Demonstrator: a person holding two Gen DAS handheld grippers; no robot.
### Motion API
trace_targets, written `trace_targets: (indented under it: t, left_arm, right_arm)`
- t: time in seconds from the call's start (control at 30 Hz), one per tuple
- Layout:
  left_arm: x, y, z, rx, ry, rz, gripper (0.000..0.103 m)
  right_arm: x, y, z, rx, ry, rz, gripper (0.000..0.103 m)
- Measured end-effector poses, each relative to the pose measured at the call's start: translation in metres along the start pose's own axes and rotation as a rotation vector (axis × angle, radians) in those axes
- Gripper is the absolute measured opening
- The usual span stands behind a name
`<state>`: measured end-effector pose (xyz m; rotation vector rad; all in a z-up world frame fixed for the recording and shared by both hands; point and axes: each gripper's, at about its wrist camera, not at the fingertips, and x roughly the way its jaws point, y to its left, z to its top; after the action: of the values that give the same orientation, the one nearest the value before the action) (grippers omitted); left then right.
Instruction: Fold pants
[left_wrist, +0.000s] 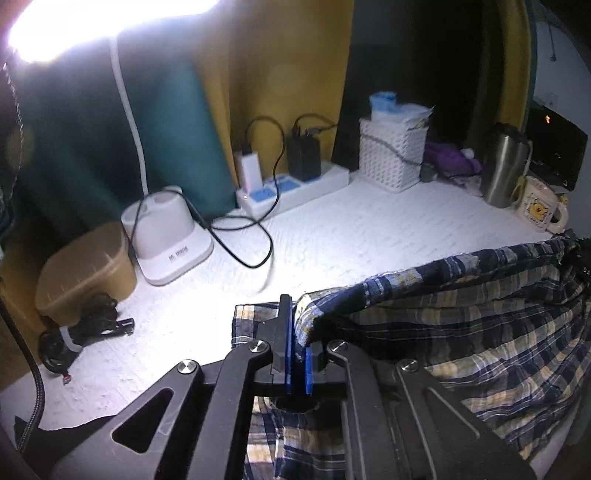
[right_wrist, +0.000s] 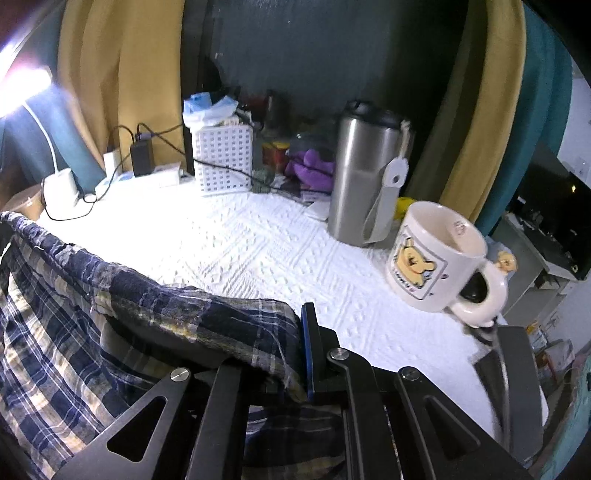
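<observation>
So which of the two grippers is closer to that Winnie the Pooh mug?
Right. The right gripper, shut on the plaid pants, has the Pooh mug just ahead to its right. The left gripper grips the far edge, with the mug across the table.

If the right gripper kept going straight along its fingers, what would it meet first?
Probably bare white tablecloth first; further on, perhaps the steel tumbler, though depth is unclear. The right gripper is clamped on the plaid pants.

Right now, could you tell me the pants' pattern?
Navy, white and yellow plaid pants, clearest in the left wrist view.
</observation>
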<state>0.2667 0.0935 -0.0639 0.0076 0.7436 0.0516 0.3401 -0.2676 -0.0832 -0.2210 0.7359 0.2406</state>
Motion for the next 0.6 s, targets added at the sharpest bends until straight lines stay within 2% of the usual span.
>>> trace_targets:
  t: [0.1, 0.13, 0.17, 0.4, 0.6]
  left_arm:
    - [0.013, 0.008, -0.001, -0.024, 0.020, 0.027, 0.020]
    - [0.016, 0.012, -0.001, -0.037, 0.024, 0.040, 0.030]
    - [0.019, 0.017, -0.002, -0.057, 0.029, 0.049, 0.037]
    - [0.028, 0.050, -0.009, -0.146, 0.073, 0.102, 0.037]
    - [0.017, 0.056, -0.016, -0.174, 0.091, 0.063, 0.040]
  right_arm:
    - [0.014, 0.001, 0.001, -0.006, 0.030, -0.012, 0.007]
    - [0.017, 0.001, 0.001, -0.006, 0.040, -0.015, 0.007]
    - [0.022, 0.001, 0.001, -0.003, 0.052, -0.016, 0.007]
    - [0.039, 0.004, 0.002, -0.015, 0.111, -0.038, 0.007]
    - [0.043, 0.004, 0.003, -0.029, 0.141, -0.048, 0.009]
